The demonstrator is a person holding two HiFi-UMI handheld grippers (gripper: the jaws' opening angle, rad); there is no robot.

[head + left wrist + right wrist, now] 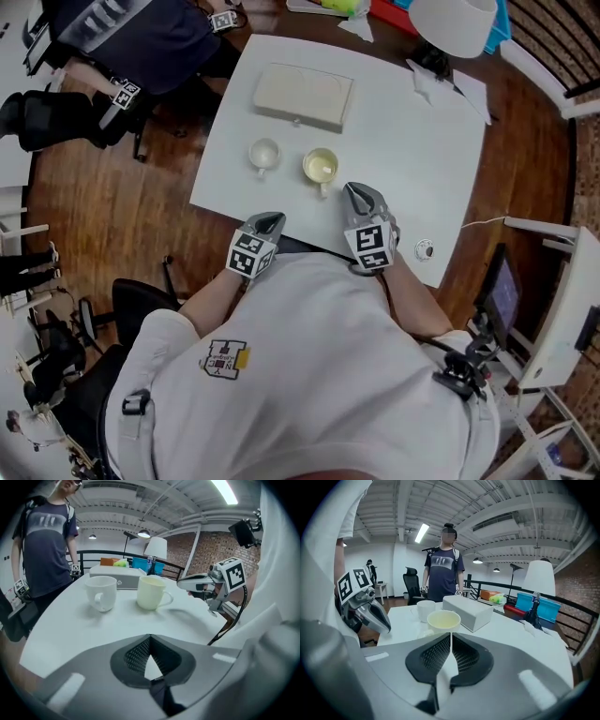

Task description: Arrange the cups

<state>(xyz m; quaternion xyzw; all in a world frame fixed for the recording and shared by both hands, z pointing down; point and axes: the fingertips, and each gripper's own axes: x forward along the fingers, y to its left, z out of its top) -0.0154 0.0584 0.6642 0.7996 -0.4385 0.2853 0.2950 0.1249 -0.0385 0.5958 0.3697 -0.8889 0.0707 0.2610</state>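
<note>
Table: white top, with both cups on its near-left part and a flat white box beyond them.
White cup: upright, left of the pair, apart from its neighbour - handle turned toward the near edge.
Cream cup: upright, just right of the white one, handle also toward the near edge.
Left gripper: held at the near edge, short of the white cup; jaws pressed together, nothing between them.
Right gripper: over the near part of the table, just near-right of the cream cup; jaws pressed together, empty.
Step in hand: judged to be the approach - neither cup was touched, so arranging had not begun.
Doing it well: spread the jaws before reaching in, since closed tips would only shove a cup. Take the cream cup by its wall or handle with the right gripper, coming from the near side where the handle was free.
Watch for: the gap between the cups was small; a wide entry could knock the white one.
Bystander: a person stood at the far-left corner, clear of the work.
</note>
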